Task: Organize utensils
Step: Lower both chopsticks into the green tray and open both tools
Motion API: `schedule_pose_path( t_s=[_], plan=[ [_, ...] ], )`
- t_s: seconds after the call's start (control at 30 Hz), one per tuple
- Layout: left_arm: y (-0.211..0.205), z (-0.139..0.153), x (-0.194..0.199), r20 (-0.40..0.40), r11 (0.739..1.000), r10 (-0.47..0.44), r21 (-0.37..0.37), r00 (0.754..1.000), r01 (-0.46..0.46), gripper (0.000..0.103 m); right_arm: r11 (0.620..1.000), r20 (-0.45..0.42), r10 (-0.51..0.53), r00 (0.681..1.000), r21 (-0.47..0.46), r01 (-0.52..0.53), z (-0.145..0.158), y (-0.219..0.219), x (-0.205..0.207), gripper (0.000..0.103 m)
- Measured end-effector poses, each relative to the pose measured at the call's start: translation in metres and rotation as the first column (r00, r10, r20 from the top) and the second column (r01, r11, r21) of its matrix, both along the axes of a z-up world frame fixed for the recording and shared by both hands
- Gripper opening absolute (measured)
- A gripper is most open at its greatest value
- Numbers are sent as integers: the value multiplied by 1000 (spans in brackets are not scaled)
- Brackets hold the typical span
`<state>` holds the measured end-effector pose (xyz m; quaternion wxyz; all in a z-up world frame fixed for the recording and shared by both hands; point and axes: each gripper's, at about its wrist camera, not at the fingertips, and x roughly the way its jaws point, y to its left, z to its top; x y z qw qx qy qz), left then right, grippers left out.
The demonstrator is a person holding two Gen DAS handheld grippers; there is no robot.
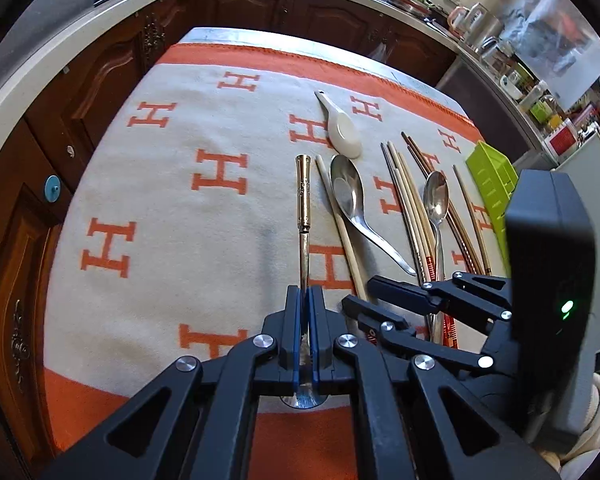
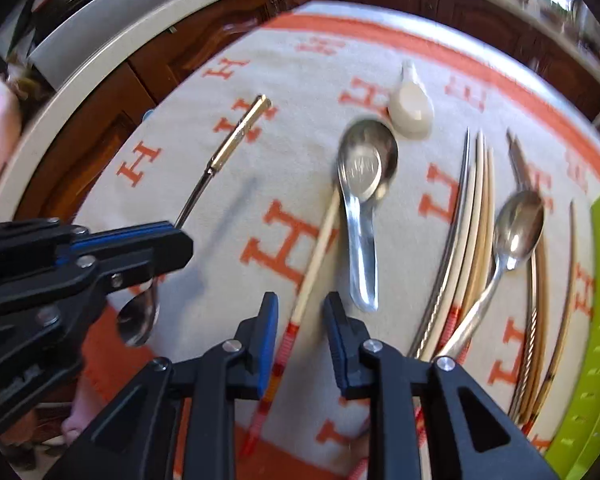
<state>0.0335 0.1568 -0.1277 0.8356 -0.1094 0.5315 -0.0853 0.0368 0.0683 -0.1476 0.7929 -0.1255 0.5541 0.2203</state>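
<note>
Left tool (image 1: 304,312) pinching gold-handled spoon (image 1: 303,196); right tool (image 2: 300,316) spread over chopstick (image 2: 316,252).

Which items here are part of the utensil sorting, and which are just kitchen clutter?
Job: gold-handled spoon in left gripper; right gripper; lone chopstick; steel soup spoon; ceramic spoon; chopstick bundle; teaspoon; green tray.
Clutter: countertop jars; cabinets.

Left tongs clamped, right tongs parted

The left tongs (image 1: 305,300) are pressed tight on a spoon (image 1: 303,216), its handle pointing straight ahead, held above the counter. The right tongs (image 2: 302,320), just to their right, hang low with fingers (image 2: 269,320) apart, gripping nothing.
</note>
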Motion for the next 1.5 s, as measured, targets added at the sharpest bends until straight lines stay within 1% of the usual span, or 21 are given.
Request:
schedule_pose_path(
  t_s=[0.03,0.07,0.2,0.3,0.4,0.47,0.57,0.7,0.77,0.8,0.9,0.97,1.07,1.13,1.2,1.33,1.5],
  plan=[
    [1,1,-1,2,1000,4,-1,1000,-4,1,1000,16,-2,1000,-18,3,-1,1,-1,17],
    [2,3,-2,5,1000,8,-2,1000,-8,1,999,36,0,999,-32,1,-1,1,-2,10],
    [4,11,-5,19,1000,25,-3,1000,-25,1,999,52,-17,998,-39,19,-1,-1,-3,5],
    [4,19,-7,24,999,37,-10,999,-37,1,998,15,-38,999,44,37,10,-13,-4,5],
    [1,32,-8,41,999,38,-17,998,-37,1,983,-15,-60,998,172,62,36,-32,-1,5],
    [-3,41,-9,54,999,31,-19,998,-30,1,969,-14,-93,996,228,94,53,-47,2,5],
    [-17,58,-8,81,1000,8,-23,997,-6,1,943,-6,-160,987,295,154,78,-83,3,5],
    [-50,77,3,98,997,-48,-50,994,53,1,914,31,-261,965,331,236,104,-136,-1,5],
    [-69,84,10,99,994,-81,-68,992,88,1,908,69,-312,947,314,276,114,-163,-6,5],
    [-85,88,15,103,991,-107,-74,989,115,1,906,91,-340,936,299,300,118,-176,-8,5],
    [-124,97,25,112,979,-169,-92,979,180,1,883,116,-424,898,273,381,122,-221,-11,5],
    [-155,101,33,117,966,-223,-107,968,236,1,864,112,-472,875,258,433,121,-249,-8,5],
    [-204,103,41,123,938,-308,-124,943,323,1,827,105,-543,833,239,509,118,-286,-7,5],
    [-231,101,47,120,926,-343,-126,932,357,1,804,95,-578,811,239,545,114,-305,-5,5],
    [-257,94,54,101,913,-370,-143,923,382,1,787,96,-602,793,236,569,110,-318,-6,5],
    [-294,77,68,55,899,-401,-168,915,404,1,774,74,-619,782,227,592,96,-334,0,5],
    [-323,51,79,12,904,-401,-153,916,398,2,781,45,-614,788,180,598,77,-337,12,6]
  ],
)
